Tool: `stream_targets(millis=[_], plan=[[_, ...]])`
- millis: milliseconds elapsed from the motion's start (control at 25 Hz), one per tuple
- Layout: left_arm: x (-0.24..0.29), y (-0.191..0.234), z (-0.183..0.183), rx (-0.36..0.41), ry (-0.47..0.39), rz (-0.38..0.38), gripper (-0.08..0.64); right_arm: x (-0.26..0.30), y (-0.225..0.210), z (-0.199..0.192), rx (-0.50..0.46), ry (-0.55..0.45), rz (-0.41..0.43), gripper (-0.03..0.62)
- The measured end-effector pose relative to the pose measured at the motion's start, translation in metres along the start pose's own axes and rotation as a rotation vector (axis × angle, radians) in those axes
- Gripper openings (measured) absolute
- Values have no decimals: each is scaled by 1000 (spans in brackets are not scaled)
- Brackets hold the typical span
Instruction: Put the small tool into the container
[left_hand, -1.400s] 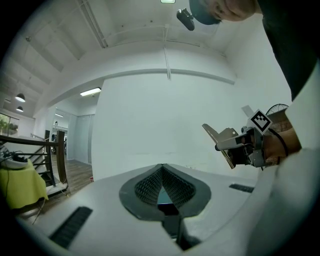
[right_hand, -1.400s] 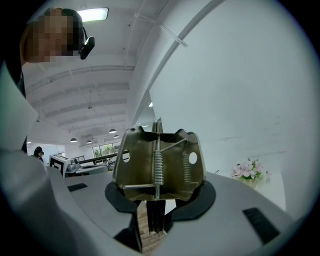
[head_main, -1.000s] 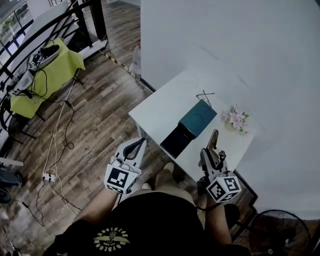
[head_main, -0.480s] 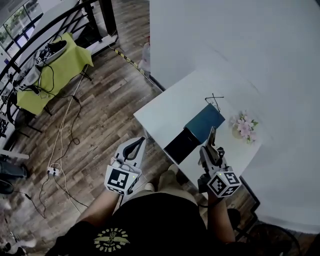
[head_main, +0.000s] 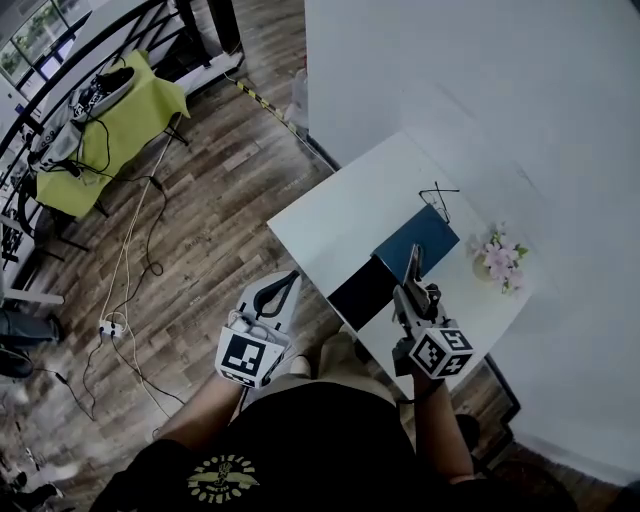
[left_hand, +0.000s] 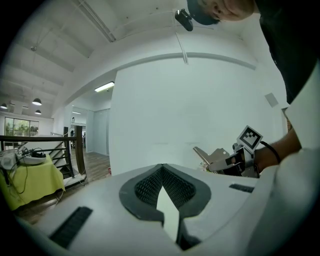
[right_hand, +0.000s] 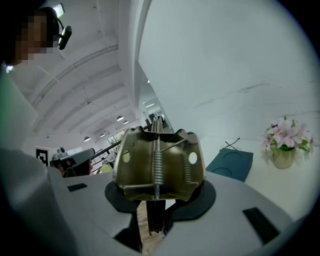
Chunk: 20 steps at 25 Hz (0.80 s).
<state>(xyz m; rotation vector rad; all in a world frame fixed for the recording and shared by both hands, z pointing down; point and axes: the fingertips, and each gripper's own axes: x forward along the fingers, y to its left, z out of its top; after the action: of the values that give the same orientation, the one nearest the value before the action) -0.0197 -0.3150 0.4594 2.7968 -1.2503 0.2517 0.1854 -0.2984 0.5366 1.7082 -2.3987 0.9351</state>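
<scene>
Pinching the small tool (head_main: 412, 262) pointed far, the right gripper (head_main: 408, 293) hangs just right of the container (head_main: 358, 292); the left gripper (head_main: 291, 277), pressed together and empty, lies farther left.

Bright, even indoor light, ceiling lamps (left_hand: 36, 101) glowing, shadows soft; gripper views fisheye-warped with black corners.

White table (head_main: 335, 215), three items on top.
Rect. top, white, seen from above in head view. Item 1: teal container (head_main: 418, 240), lying flat approx. centre, w/ a black section (head_main: 360, 292) touching its near end and reaching close to the table's near edge. Item 2: thin black wire-frame item (head_main: 438, 198), poss. spectacles, not confirmed, at the container's far end, at or over its corner. Item 3: pot of pink flowers (head_main: 500, 260), upright, right of the container, apart from it, nr the wall side.
</scene>
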Motion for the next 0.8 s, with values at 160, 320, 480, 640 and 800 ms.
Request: stream_targets(millis=[160, 320, 480, 640, 800], plan=[[18, -1, 3, -11, 1, 1, 6, 19, -13, -19, 19, 60, 3, 129], [29, -2, 5, -7, 1, -4, 6, 35, -25, -40, 50, 121, 4, 129], [35, 0, 0, -5, 15, -5, 6, 48, -34, -65, 98, 184, 11, 129], [36, 4, -8, -22, 47, 6, 6, 61, -39, -95, 141, 251, 15, 129], [37, 3, -11, -12, 54, 13, 6, 72, -48, -120, 197, 299, 12, 129]])
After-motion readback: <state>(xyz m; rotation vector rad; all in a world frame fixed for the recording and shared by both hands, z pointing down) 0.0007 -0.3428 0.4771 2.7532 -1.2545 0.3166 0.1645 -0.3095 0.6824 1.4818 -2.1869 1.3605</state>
